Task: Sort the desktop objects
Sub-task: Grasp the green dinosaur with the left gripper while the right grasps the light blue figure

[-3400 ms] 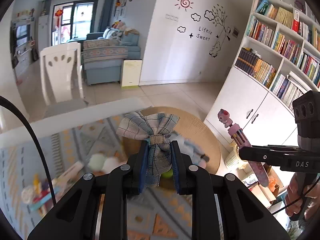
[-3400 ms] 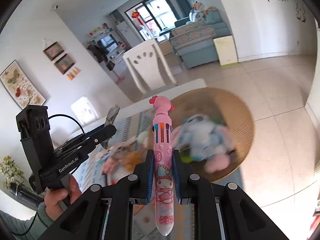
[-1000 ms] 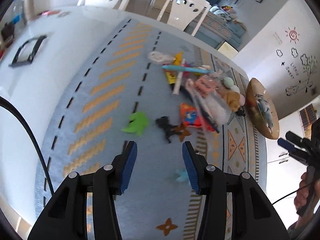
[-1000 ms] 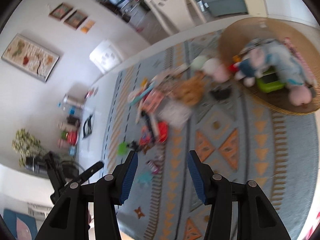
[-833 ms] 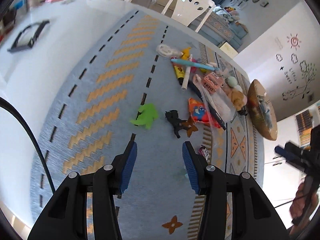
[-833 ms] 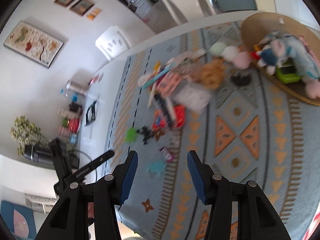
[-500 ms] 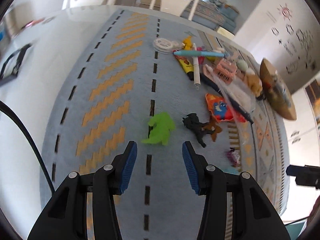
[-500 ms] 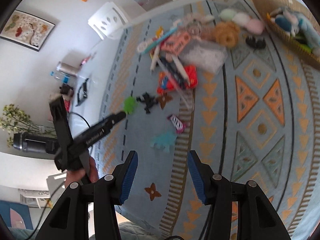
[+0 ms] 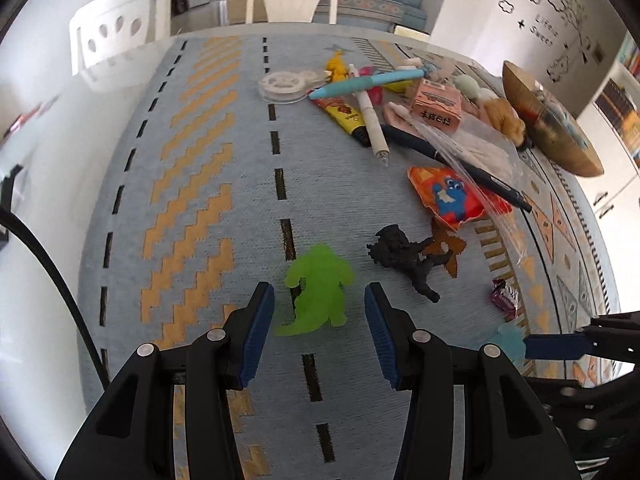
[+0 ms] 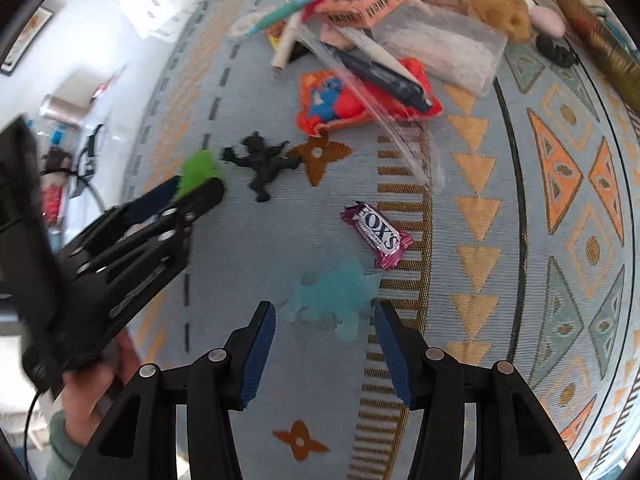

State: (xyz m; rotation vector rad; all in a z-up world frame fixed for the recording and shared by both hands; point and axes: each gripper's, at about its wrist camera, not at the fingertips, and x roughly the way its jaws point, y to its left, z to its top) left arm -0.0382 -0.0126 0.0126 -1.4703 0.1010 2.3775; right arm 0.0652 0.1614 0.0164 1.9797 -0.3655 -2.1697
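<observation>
My left gripper (image 9: 319, 320) is open, its two fingers on either side of a flat green dinosaur toy (image 9: 319, 290) lying on the patterned blue mat (image 9: 208, 168). My right gripper (image 10: 325, 340) is open, low over the mat, with a pale blue dinosaur toy (image 10: 334, 299) just ahead between its fingers. A black dinosaur figure (image 9: 404, 256) lies right of the green one; it also shows in the right wrist view (image 10: 262, 160). The left gripper shows at the left of the right wrist view (image 10: 192, 196), by the green toy (image 10: 197, 171).
A purple wrapped candy (image 10: 376, 234) lies beyond the blue toy. A heap of pens (image 9: 374, 120), an orange snack bag (image 9: 450, 198), a clear plastic bag (image 10: 436, 50), a pink box (image 9: 438, 106) and plush balls lies farther out. A woven basket (image 9: 548, 120) stands at the mat's far right.
Both grippers, earlier shut on a checked bow and a pink pen, are now open and empty. They have dropped low to the mat, the left around the green toy, the right at the blue one.
</observation>
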